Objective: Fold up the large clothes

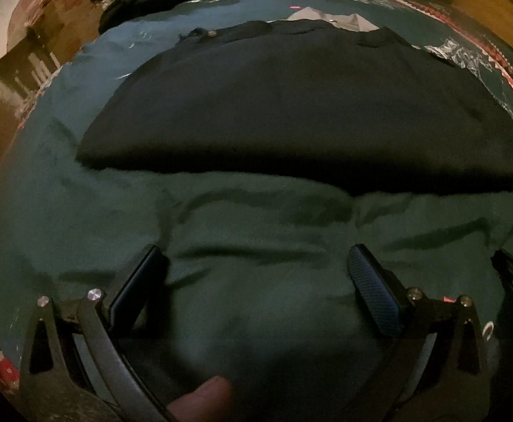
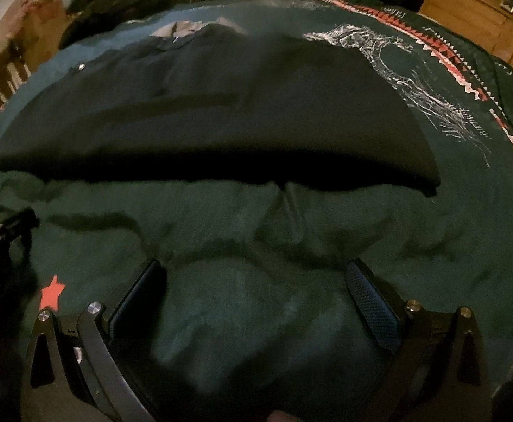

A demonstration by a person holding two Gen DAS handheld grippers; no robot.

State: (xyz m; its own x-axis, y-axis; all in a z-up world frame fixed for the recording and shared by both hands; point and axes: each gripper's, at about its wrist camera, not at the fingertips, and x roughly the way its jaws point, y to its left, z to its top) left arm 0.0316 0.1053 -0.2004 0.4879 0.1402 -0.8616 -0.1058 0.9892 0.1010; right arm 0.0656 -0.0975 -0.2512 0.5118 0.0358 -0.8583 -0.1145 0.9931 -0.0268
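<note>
Right hand-held gripper (image 2: 256,299) view only: red star (image 2: 52,290).

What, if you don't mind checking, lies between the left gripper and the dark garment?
Only rumpled green blanket separates the open left gripper from the dark garment, as the left wrist view shows.

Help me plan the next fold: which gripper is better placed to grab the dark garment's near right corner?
Right. The right gripper, open, sees the dark garment's right corner ahead; from the left gripper, that end runs out of frame.
</note>
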